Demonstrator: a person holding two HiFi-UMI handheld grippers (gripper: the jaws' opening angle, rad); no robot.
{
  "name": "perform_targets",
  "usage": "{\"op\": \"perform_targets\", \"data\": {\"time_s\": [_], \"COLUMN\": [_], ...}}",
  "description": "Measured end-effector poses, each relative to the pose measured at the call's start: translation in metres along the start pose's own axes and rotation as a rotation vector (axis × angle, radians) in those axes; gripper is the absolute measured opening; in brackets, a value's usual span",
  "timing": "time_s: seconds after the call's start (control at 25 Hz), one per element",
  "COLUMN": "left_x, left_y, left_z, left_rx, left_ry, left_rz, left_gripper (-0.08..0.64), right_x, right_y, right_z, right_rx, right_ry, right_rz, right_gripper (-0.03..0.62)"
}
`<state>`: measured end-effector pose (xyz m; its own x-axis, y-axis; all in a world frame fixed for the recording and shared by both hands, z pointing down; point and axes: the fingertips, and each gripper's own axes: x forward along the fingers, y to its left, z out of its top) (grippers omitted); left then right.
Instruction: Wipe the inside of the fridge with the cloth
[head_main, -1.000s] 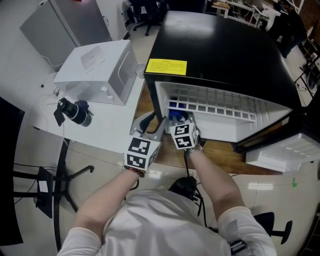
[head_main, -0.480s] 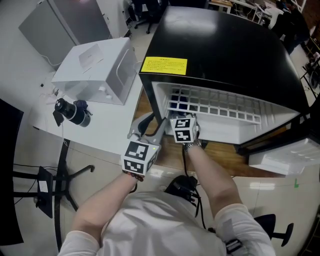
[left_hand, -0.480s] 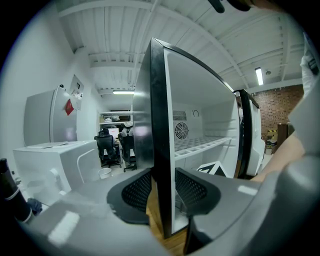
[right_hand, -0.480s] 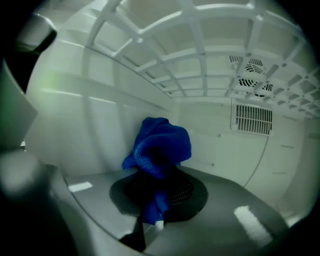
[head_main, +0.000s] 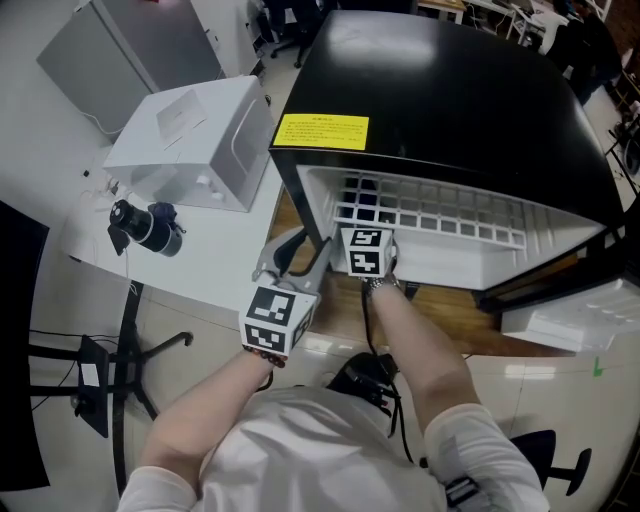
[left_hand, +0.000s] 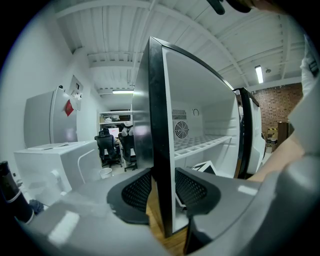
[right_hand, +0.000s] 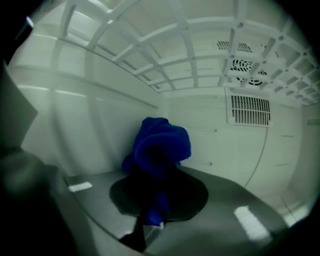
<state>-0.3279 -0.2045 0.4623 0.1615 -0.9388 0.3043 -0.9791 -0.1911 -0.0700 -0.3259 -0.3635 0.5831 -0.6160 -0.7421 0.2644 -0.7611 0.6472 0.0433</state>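
Observation:
A black fridge (head_main: 450, 90) with a white inside stands open on the wooden floor. My left gripper (head_main: 305, 250) is at its front left corner. Its jaws (left_hand: 162, 187) straddle the fridge's left wall (left_hand: 161, 125), one pad outside and one inside, both pressed on it. My right gripper (right_hand: 157, 172) reaches into the compartment under the wire shelf (right_hand: 200, 45) and is shut on a bunched blue cloth (right_hand: 162, 142), which is close to the white left inner wall (right_hand: 90, 130). In the head view only that gripper's marker cube (head_main: 365, 252) shows; its jaws and the cloth are hidden.
A white box-shaped appliance (head_main: 195, 140) and a black camera-like object (head_main: 145, 225) sit on the white table (head_main: 200, 255) left of the fridge. The fridge door (head_main: 570, 300) hangs open at the right. A vent grille (right_hand: 247, 107) sits on the back wall.
My right gripper has gone deeper into the fridge, and the blue cloth, seen earlier from the head view, is now hidden under the shelf. The left gripper has stayed put.

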Motion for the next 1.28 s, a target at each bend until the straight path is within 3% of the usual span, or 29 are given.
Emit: {"op": "perform_targets", "data": {"time_s": [1.28], "left_x": [0.001], "left_y": [0.001], "left_z": [0.002], "left_rx": [0.017], "left_ry": [-0.01], "left_rz": [0.038], "left_gripper": [0.144], "right_x": [0.002], "right_y": [-0.062], "right_z": [-0.012], "right_rx": [0.041], "right_ry": [0.003], "right_rz": [-0.124], "right_gripper": [0.046]}}
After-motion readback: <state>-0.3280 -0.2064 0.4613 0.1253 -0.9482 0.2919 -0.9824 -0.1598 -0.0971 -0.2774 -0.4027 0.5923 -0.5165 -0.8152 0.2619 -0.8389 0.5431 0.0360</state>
